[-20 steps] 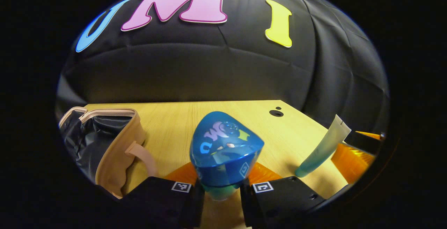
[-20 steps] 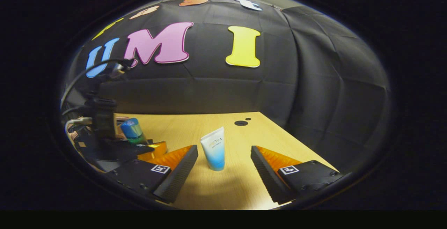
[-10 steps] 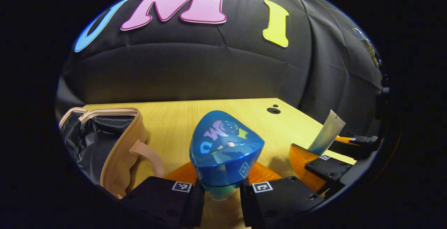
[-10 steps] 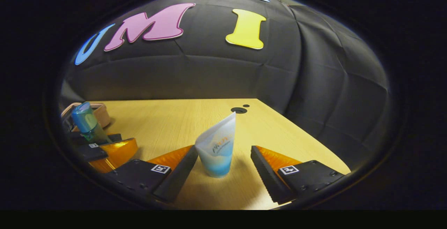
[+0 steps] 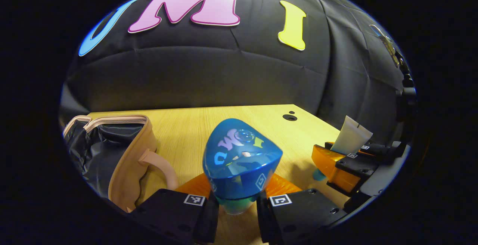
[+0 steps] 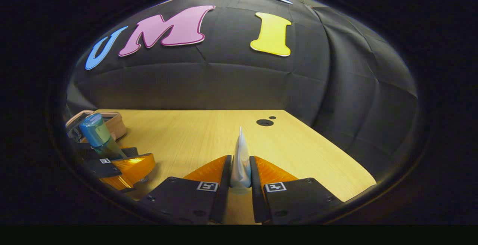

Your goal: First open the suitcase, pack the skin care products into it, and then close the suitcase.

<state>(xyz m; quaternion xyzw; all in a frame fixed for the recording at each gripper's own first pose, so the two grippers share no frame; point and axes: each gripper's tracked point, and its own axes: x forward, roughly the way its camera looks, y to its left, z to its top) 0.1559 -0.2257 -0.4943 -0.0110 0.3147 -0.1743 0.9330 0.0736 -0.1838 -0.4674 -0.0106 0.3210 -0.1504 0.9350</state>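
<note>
Left gripper view: the left gripper (image 5: 236, 209) sits at bottom centre w/ both fingers pressed on a bottle (image 5: 239, 163), a shiny blue cap facing the camera and a greenish body pinched down betw. the fingers. The bottle is held above the wooden table (image 5: 194, 125). To the left lies the suitcase (image 5: 112, 151), beige w/ dark lining, lid open, a beige handle (image 5: 158, 163) sticking out on its near side. It rests on the table at the left edge, near the bottle but apart from it. At far right the right gripper (image 5: 345, 155) is clamped on a pale tube (image 5: 351, 140), the tube's flat crimped end pointing up. A round hole (image 5: 289, 117) sits in the tabletop near the back.

Right gripper view: the right gripper (image 6: 241, 185) has fingers closed tight on the tube (image 6: 241, 159), seen edge-on as a thin upright sliver, white on top, blue lower down, its base at or near the table (image 6: 298, 148); can't tell if it touches. At left the left gripper (image 6: 123, 164) holds the bottle (image 6: 97, 135) tilted, cap up. Behind it a bit of the suitcase (image 6: 115, 123) shows at the table's left edge. The hole (image 6: 264, 122) is near the far edge, w/ a smaller one beside it.
</note>
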